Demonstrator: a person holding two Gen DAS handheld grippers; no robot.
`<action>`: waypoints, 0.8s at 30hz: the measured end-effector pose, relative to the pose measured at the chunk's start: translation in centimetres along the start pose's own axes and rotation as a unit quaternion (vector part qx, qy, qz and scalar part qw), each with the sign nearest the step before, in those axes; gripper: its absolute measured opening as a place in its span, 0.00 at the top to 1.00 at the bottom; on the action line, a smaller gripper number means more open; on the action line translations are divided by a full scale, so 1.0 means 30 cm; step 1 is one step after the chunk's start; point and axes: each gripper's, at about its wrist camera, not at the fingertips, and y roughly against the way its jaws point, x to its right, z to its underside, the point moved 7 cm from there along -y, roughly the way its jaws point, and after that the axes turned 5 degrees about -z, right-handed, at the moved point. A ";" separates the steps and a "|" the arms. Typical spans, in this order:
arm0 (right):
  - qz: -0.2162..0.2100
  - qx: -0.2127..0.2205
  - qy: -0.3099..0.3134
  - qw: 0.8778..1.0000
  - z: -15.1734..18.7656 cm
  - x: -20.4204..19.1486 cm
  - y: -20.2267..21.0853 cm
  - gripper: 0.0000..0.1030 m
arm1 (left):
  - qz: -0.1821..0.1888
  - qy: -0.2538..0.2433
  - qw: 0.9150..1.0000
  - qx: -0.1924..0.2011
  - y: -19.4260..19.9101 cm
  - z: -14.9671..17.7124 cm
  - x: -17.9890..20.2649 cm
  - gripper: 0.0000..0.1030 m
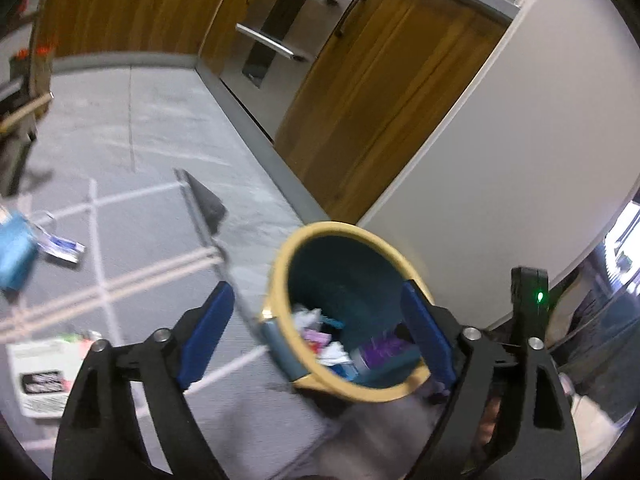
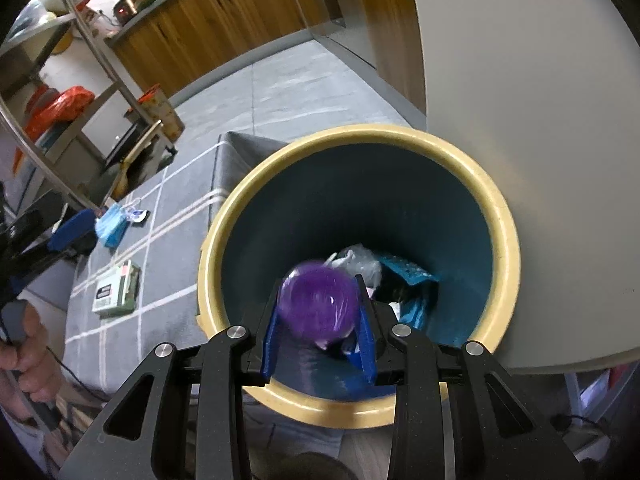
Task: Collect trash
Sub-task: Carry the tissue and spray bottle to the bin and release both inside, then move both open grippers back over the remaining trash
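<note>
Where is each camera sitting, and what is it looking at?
Left wrist view: rides on the left tool, open, looking down at the bin, the grey rug and wooden cabinets; only its own blue fingers show.
Right wrist view: rides on the right tool, looking straight down into the bin, holding a purple object; a hand shows at the left edge.
Shared: bin, rug, blue mask, white packet.

Print on the white packet (image 1: 40, 376) too blurred to read, blue face mask (image 1: 14, 254) cut by the edge.
</note>
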 end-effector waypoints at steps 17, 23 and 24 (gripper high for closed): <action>-0.039 0.030 0.040 0.998 -0.040 -0.173 0.020 0.36 | -0.127 -0.016 0.992 -0.001 0.206 0.035 -0.371 0.13; -0.058 0.023 0.057 0.996 -0.035 -0.261 -0.009 0.32 | -0.163 -0.019 0.986 -0.023 0.212 0.093 -0.496 0.13; -0.061 0.021 0.059 0.996 -0.034 -0.273 -0.015 0.32 | -0.165 -0.023 0.986 -0.028 0.206 0.108 -0.514 0.13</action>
